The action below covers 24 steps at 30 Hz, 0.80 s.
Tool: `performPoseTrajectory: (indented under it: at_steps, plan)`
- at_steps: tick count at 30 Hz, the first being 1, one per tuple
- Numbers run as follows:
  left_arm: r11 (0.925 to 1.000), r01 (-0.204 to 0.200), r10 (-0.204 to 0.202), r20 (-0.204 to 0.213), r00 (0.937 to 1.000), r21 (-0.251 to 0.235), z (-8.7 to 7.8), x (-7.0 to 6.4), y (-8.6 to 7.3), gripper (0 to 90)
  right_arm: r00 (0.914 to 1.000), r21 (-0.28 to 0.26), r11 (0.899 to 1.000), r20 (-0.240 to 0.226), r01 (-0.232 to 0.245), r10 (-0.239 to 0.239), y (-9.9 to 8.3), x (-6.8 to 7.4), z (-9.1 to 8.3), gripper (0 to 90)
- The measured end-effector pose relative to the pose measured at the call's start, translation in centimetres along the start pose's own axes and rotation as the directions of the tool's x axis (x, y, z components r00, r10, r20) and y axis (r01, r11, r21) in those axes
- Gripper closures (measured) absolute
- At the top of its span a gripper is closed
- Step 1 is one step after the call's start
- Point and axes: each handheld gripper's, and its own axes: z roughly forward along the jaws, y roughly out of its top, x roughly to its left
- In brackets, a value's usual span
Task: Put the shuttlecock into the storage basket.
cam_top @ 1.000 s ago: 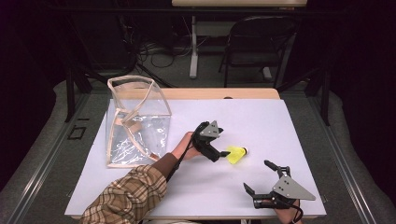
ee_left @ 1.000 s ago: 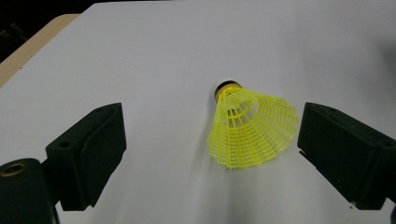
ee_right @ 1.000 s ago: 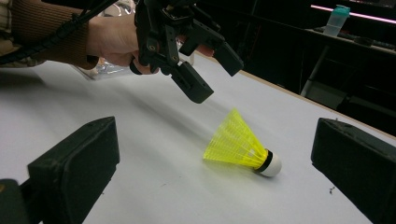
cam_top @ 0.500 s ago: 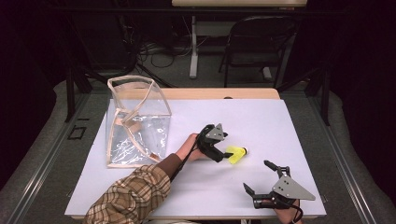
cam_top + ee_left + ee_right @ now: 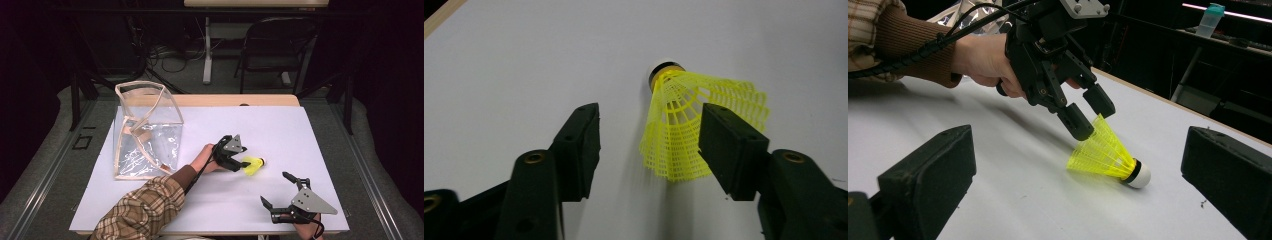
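Shuttlecock: a yellow plastic shuttlecock with a white round tip and a black band (image 5: 255, 165) lies on its side on the white table top (image 5: 300, 130). Its tip points away from the person's left hand. In the right gripper view the shuttlecock (image 5: 1108, 155) sits in the middle, between that gripper's own two jaws but far off from them.

Left gripper: the black left gripper (image 5: 243, 163) is held low over the table, with its jaws apart. In the left gripper view the yellow net skirt (image 5: 694, 130) sits between the jaws, close to the right one. I cannot tell if that jaw touches it. In the right gripper view the left gripper (image 5: 1089, 114) has one jaw at the wide edge of the skirt.

Left hand: the hand (image 5: 207, 157) holds the gripper's back end. The sleeve is brown and checked (image 5: 145, 210).

Right gripper: the black right gripper with a grey plate (image 5: 278, 189) rests near the front edge of the table, jaws wide apart, holding nothing.

Bag: a clear plastic bag with tan edges (image 5: 145, 130) stands at the left of the table, well apart from the shuttlecock.
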Motion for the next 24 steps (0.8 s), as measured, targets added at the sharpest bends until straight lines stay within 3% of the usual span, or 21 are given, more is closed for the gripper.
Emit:
performPoseTrajectory:
  at_steps: [3,10,24]
  plan:
    - [0.9999,-0.015,0.015,-0.007,0.9999,0.003,0.19,-0.04,0.01,54.9,1.0,0.002,1.0,-0.002,-0.001,0.001,-0.01,0.01,0.02,0.5]
    - [0.9988,-0.048,0.048,0.0,0.9988,-0.008,0.28,-0.2,0.19,67.0,1.0,0.004,1.0,-0.002,0.002,-0.002,-0.02,0.0,0.04,0.5]
    - [0.9947,-0.102,0.102,0.028,0.9943,-0.01,0.5,-0.19,0.28,84.1,1.0,0.004,1.0,-0.002,0.002,-0.002,-0.03,0.02,0.08,0.5]
